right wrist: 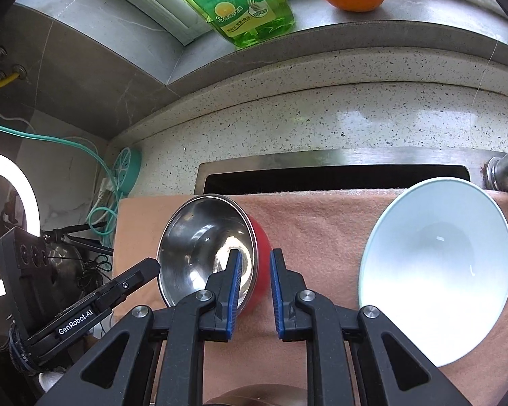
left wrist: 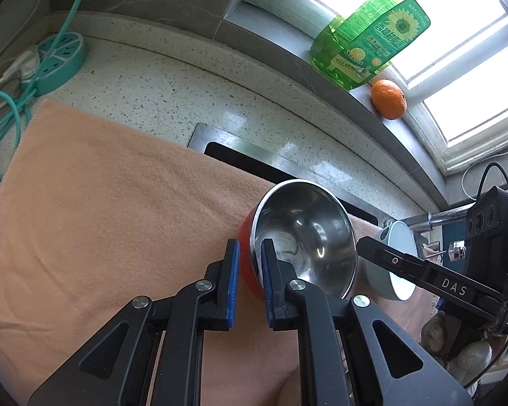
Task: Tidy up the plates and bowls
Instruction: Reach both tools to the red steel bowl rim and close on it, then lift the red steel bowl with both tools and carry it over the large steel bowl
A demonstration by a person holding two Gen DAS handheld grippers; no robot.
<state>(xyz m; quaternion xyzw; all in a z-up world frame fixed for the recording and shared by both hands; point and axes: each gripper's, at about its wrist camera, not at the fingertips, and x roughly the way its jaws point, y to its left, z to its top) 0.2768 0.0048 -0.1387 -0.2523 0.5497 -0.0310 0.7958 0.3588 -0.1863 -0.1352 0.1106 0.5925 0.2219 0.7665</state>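
**Risk note: red bowl pinched at two rim points**

Left gripper: jaws nearly together, pinching the rim of the red bowl, one pad on the red outer wall and the other on the steel inside.

Right gripper: narrow jaws straddle the opposite rim, with the wall between the pads. It reads as a pinch, though contact at the outer pad is not fully clear.

The red bowl sits over the peach towel, left of centre. I cannot tell whether its base is resting on the cloth or is lifted off it. The white bowl is on the towel to the right, apart from the red one and close to the faucet.

Possible failures, as I judge them:
- Polished steel lining and a thin rim give little purchase, so the bowl could slip out of one pinch and pivot on the other.
- With two holds on one rigid bowl, any mismatch between the hands would twist the rim out of the pads.
- If the red bowl is carried right for nesting, it or the right gripper's fingers could clip the white bowl's rim and push it against the faucet or off the towel edge.
- The towel lies over the sink opening, so the support under the cloth is uncertain and a bowl set down there may sag or tip.
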